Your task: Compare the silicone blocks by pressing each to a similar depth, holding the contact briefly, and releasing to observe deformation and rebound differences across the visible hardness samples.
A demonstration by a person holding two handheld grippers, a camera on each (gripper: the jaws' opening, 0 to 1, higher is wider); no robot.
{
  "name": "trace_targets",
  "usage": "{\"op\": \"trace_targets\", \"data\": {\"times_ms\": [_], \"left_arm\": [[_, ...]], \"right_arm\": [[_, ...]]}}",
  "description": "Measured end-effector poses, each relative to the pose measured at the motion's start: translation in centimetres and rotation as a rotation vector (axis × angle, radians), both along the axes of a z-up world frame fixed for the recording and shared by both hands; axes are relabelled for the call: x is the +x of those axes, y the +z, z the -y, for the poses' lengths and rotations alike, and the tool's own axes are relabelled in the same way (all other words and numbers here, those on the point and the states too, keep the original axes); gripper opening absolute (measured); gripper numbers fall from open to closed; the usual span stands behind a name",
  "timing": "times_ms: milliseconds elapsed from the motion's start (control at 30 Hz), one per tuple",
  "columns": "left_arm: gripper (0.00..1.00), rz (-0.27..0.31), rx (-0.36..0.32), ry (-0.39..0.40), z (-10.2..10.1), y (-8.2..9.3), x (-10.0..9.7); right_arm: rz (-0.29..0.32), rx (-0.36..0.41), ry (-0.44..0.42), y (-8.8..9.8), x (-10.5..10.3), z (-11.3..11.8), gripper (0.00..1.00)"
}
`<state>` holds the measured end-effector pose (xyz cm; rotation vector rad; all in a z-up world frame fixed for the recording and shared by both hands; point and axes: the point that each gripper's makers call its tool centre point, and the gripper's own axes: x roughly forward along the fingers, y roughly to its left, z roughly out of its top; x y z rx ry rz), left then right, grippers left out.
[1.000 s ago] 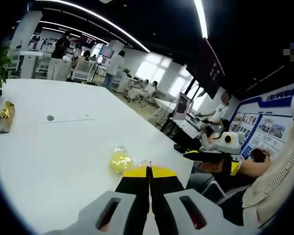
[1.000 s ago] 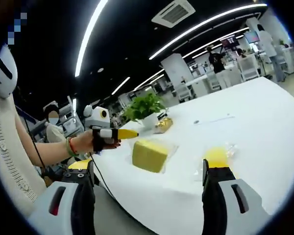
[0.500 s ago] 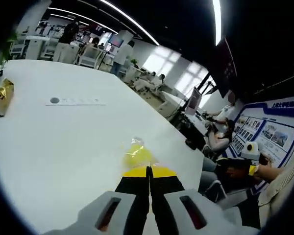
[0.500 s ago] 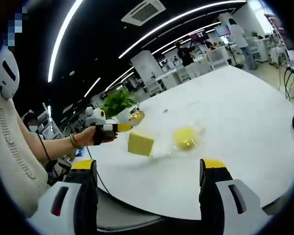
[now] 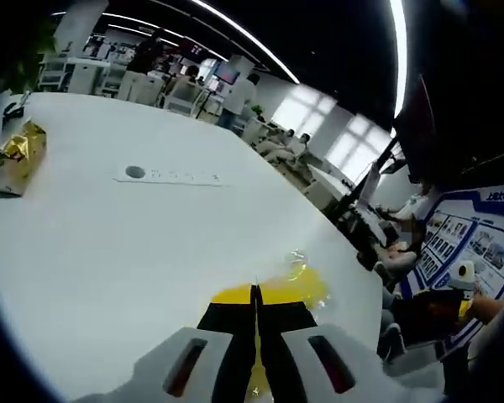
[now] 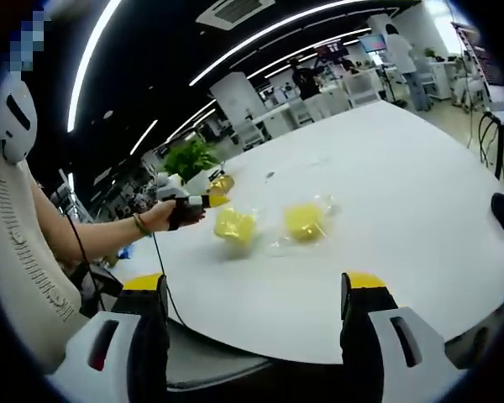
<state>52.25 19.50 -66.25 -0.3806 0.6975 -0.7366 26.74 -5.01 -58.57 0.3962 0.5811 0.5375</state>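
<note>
Approach phase by the looks of it, no pressing yet. Left tool (image 5: 254, 295) with jaws closed flat together, nothing between them, tips hovering right over a yellow silicone block (image 5: 307, 284) in clear wrap near the worktop (image 5: 109, 243) edge closest to the person. Can't tell whether the tips actually touch it. Seen from the right gripper view: left tool (image 6: 203, 201) in a hand, pointing at the nearer yellow block (image 6: 234, 225), with a second yellow block (image 6: 302, 222) just beside it, both roughly mid-worktop toward the near edge. Right tool (image 6: 250, 290) held back off the edge, jaws spread wide, empty.

Also lying around: gold foil packet (image 5: 17, 156) toward the far left edge, potted plant (image 6: 189, 158) at the far corner.

Next move probably calls for lowering the closed left tips straight down onto the block, modest depth, short hold, then lifting off. Wrap looks slippery, so worth going slow.
</note>
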Motion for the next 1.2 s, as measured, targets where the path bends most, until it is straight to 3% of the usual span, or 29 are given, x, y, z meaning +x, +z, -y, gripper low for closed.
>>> {"op": "trace_targets", "data": {"times_ms": [133, 400, 567, 867, 933, 1067, 1200], "left_arm": [[0.0, -0.03, 0.016, 0.02, -1.2, -1.9, 0.2], [0.0, -0.054, 0.049, 0.036, -2.7, -4.0, 0.0], [0.0, -0.078, 0.114, 0.024, -3.6, -5.8, -0.1], [0.0, -0.053, 0.131, 0.018, -3.4, -5.0, -0.1], [0.02, 0.004, 0.214, 0.038, -4.4, -4.9, 0.5], [0.11, 0.048, 0.3, 0.037, -5.3, -4.5, 0.5], [0.21, 0.068, 0.319, 0.028, -5.5, -3.2, -0.5]], "right_arm": [[-0.017, -0.001, -0.005, -0.2, -0.1, -0.1, 0.78], [-0.046, -0.006, 0.014, -0.8, 0.1, -0.9, 0.78], [-0.048, -0.006, 0.026, -0.8, 0.6, -1.3, 0.77], [-0.041, -0.005, 0.043, -0.6, 1.1, -1.9, 0.76], [-0.038, -0.007, 0.049, -0.6, 1.2, -2.0, 0.76], [-0.027, -0.004, 0.057, -0.4, 1.2, -2.3, 0.77], [-0.008, -0.006, 0.075, -0.1, 1.3, -2.5, 0.76]]}}
